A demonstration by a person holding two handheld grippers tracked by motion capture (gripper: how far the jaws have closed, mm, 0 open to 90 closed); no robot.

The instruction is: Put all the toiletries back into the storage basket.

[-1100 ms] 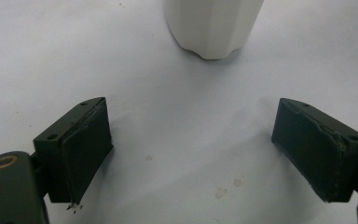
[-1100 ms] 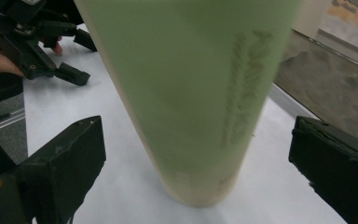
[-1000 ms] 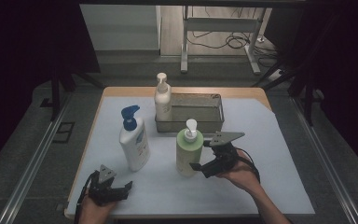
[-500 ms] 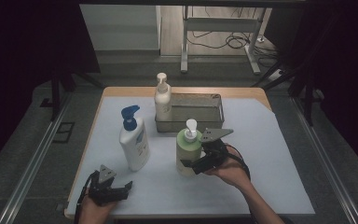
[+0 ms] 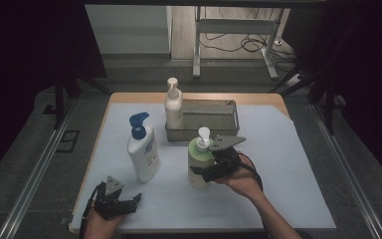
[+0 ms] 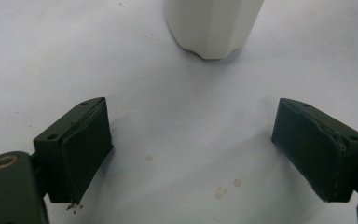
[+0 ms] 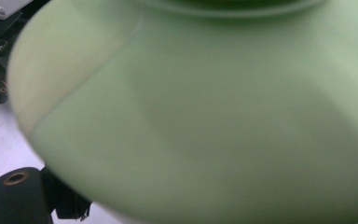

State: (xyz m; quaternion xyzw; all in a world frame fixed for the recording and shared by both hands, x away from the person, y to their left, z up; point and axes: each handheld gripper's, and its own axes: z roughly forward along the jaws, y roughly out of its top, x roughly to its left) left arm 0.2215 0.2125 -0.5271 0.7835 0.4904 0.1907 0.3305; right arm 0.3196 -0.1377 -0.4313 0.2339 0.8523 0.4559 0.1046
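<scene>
pump bottle point(image 5: 199, 159) before tray point(image 5: 227, 133), lotion bottle point(image 5: 143, 149) to its left

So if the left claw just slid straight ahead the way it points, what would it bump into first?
Most likely the white bottle with the blue pump. It stands dead ahead of the open left claw, with bare white table cover between them; how far off is hard to judge.
</scene>
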